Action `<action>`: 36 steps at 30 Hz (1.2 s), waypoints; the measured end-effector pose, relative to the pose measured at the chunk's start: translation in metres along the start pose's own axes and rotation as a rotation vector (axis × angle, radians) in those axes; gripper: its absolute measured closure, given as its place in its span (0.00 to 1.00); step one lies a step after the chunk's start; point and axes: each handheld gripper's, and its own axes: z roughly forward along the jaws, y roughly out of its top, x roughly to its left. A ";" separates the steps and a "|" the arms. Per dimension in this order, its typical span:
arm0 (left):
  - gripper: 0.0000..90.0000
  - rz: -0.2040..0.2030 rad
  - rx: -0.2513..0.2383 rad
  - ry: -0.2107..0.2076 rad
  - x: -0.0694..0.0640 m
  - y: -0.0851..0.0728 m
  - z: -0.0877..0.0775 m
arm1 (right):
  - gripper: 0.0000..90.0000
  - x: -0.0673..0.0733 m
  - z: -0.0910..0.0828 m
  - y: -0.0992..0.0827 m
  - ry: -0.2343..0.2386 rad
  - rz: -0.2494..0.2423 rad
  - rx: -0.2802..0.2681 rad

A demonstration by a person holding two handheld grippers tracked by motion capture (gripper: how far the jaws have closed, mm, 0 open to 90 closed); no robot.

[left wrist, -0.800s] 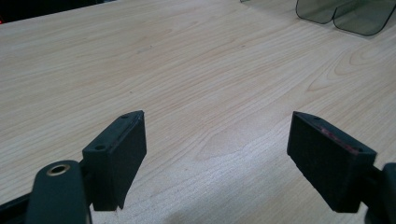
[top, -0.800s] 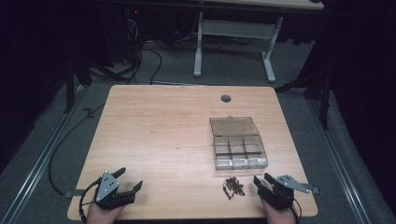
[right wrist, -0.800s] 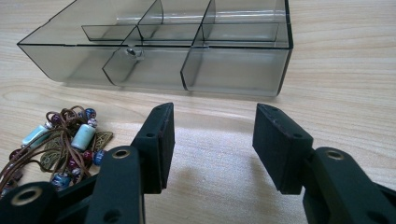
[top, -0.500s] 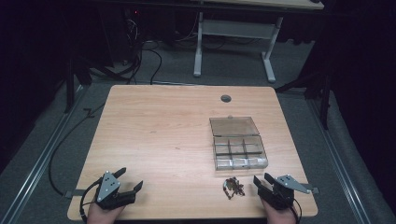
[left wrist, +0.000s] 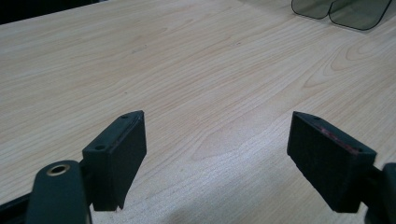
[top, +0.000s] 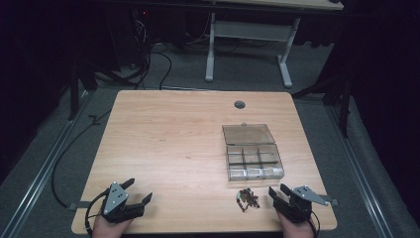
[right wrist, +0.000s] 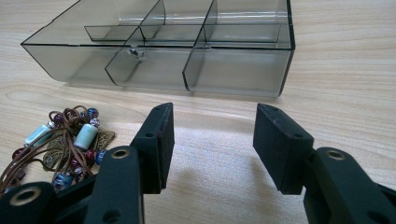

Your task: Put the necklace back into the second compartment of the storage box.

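A light wooden table [top: 178, 148] with rounded corners and a round cable hole [top: 239, 104] near its far edge takes up the middle of the high view, standing on grey carpet with a white-legged desk frame [top: 247, 44] behind it. On the table's right half sits a smoky clear plastic compartment box [top: 253, 159], its lid [top: 248, 133] folded open and lying flat on the far side; the right gripper view shows its dividers and near wall [right wrist: 187, 65] close ahead, with one small item, too blurred to tell, in a middle cell. Near the table's front edge, the left black two-jaw gripper [top: 132, 195] rests at the left corner, held in a hand that comes in from below; its jaws stand wide apart over bare wood, with nothing between them, as the left gripper view [left wrist: 219, 158] shows. The right black two-jaw gripper [top: 278, 191] sits at the front right, just in front of the box, its jaws partly spread and empty in its own view [right wrist: 212, 140]. The smallest thing, a tangle of brown cord strung with pale blue and dark beads [top: 246, 199], lies on the wood just to the left of the right gripper, apart from its jaws and near the box's front; the right gripper view shows it beside the left jaw [right wrist: 60, 144].
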 end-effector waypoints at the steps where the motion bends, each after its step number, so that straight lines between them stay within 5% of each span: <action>1: 0.23 0.000 0.001 -0.001 0.000 0.000 0.000 | 0.54 0.000 0.000 0.000 0.000 0.000 0.000; 23: 0.23 0.010 0.011 -0.001 -0.001 0.000 0.001 | 0.54 0.000 0.000 0.000 0.007 -0.005 0.000; 27: 0.23 0.010 0.011 -0.003 -0.001 0.000 0.000 | 0.54 0.001 -0.004 0.000 0.074 -0.047 -0.032; 28: 0.23 0.010 0.012 -0.003 -0.001 0.000 0.000 | 0.54 0.002 -0.005 0.001 0.130 -0.052 -0.051; 36: 0.23 0.010 0.010 0.001 -0.001 0.000 0.000 | 0.54 0.016 -0.002 0.004 0.166 -0.114 -0.030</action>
